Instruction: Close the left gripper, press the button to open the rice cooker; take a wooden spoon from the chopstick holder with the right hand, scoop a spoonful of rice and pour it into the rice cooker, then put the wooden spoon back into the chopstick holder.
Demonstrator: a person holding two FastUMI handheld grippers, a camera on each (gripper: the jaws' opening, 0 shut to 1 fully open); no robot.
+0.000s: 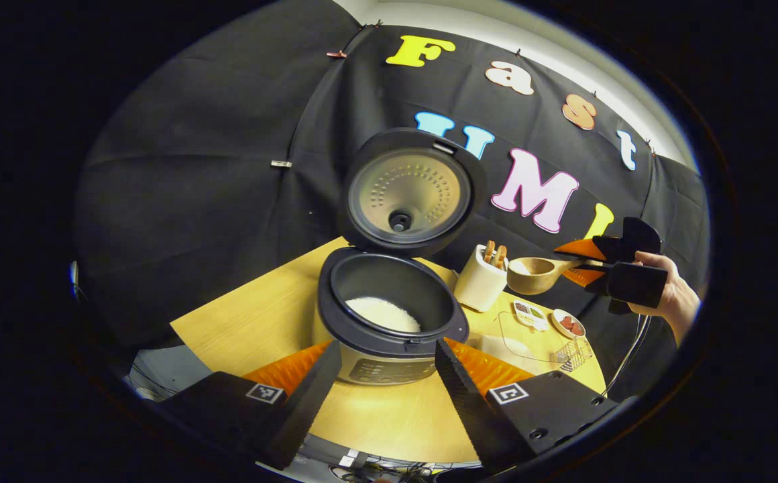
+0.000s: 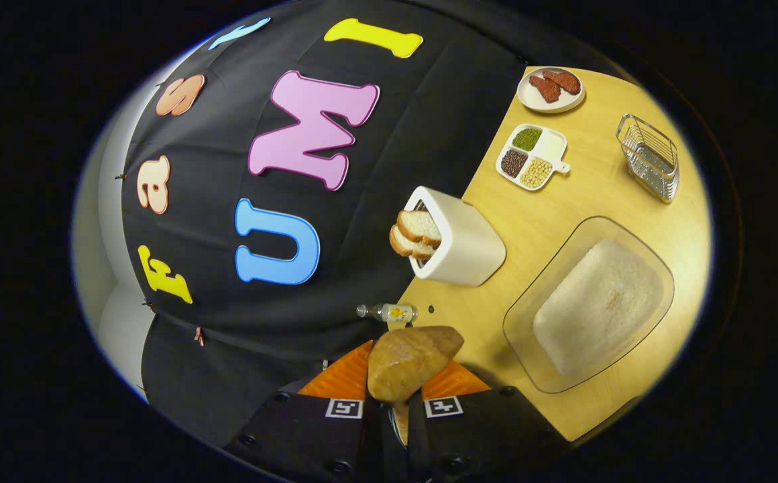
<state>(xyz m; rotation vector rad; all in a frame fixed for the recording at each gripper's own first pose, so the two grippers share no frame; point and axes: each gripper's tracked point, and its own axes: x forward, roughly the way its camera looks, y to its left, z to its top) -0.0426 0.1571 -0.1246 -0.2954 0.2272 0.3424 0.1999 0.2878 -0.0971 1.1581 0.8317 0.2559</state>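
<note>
Clamping wooden spoon (image 1: 538, 274): right hand-held gripper (image 2: 394, 402), raised | left hand-held gripper (image 1: 389, 365) spread, empty

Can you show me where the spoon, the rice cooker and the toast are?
Spoon (image 1: 534, 274): left gripper view, on its bowl.
Rice cooker (image 1: 389, 285): left gripper view, on the pot's inner wall.
Toast (image 2: 418, 228): right gripper view, on the slice's face.

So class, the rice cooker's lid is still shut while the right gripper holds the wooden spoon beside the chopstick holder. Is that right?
Not quite. The left gripper view shows the rice cooker with its lid raised and rice in the pot. The rest stands: the right gripper holds the wooden spoon beside the chopstick holder.
</note>
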